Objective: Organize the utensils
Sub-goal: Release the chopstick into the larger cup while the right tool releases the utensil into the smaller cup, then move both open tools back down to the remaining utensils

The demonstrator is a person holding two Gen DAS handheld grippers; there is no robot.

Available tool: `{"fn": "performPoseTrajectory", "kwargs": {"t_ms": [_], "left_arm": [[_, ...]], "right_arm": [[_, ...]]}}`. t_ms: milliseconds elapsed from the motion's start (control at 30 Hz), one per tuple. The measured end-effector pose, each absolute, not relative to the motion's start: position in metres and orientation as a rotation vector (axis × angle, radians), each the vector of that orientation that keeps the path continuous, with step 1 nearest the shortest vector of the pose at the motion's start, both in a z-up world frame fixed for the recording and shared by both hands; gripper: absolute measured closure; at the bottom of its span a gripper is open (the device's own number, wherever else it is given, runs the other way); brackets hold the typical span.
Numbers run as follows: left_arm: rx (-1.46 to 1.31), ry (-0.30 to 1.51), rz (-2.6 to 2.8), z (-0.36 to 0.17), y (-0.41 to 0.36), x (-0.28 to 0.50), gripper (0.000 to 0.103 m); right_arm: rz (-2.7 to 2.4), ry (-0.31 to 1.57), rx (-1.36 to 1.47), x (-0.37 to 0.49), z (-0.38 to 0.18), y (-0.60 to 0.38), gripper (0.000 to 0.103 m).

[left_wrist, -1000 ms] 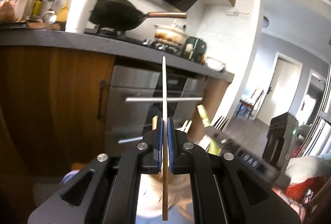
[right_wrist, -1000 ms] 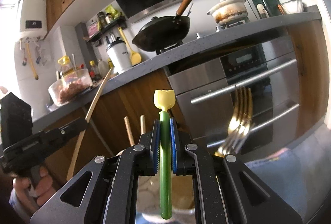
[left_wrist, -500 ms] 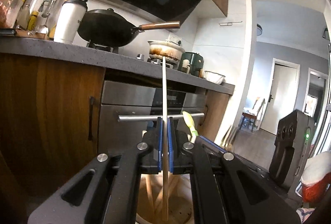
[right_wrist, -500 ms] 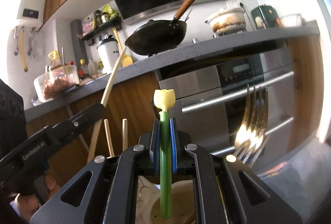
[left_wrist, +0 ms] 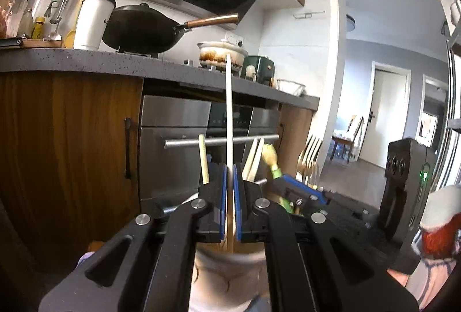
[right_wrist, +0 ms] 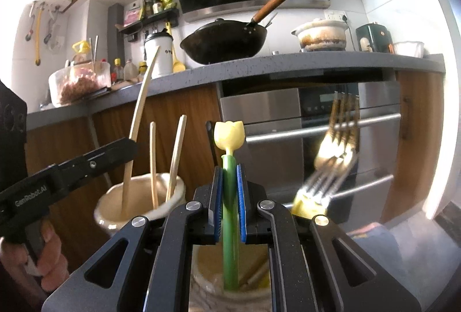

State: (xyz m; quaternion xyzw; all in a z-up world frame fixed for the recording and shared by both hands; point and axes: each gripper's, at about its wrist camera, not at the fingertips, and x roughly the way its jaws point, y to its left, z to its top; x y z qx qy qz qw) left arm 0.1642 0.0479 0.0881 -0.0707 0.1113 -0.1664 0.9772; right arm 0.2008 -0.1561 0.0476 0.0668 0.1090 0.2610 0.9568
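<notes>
Both grippers have sunk since a second ago. The left gripper [left_wrist: 229, 191] pinches a chopstick [left_wrist: 228, 110], its tip now inside the left cup [right_wrist: 138, 196]. The right gripper [right_wrist: 229, 196] clamps the green stick [right_wrist: 229, 182] over the lower-center jar [right_wrist: 230, 294]. Likely next: release both.

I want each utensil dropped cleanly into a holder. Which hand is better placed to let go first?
Probably the left. Its chopstick already has its tip inside the cream holder with the other chopsticks. The right gripper holds the tulip-topped green utensil with its tip only around its holder's rim.
</notes>
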Motion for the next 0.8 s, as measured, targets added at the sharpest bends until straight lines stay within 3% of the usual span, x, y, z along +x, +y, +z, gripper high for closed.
{"fn": "performPoseTrajectory", "kwargs": {"t_ms": [300,500,567,600,667,733,800], "left_arm": [[-0.120,0.299,-0.302,0.084,0.051,0.159,0.099],[-0.096,0.302,-0.281,0.089,0.049,0.152,0.095],[-0.088,0.305,-0.271,0.092,0.050,0.148,0.079],[-0.086,0.307,-0.261,0.093,0.050,0.146,0.066],[-0.087,0.303,-0.256,0.095,0.052,0.140,0.058],[-0.083,0.309,-0.248,0.098,0.054,0.135,0.053],[-0.080,0.312,-0.228,0.100,0.055,0.128,0.036]], "right_arm": [[0.545,0.302,0.133,0.197,0.039,-0.162,0.091],[0.540,0.288,0.144,0.185,0.045,-0.170,0.068],[0.539,0.280,0.149,0.179,0.049,-0.175,0.062],[0.537,0.276,0.148,0.174,0.051,-0.179,0.058],[0.528,0.268,0.144,0.166,0.055,-0.185,0.048],[0.511,0.261,0.138,0.155,0.061,-0.193,0.025],[0.500,0.251,0.147,0.146,0.065,-0.204,0.011]]}}
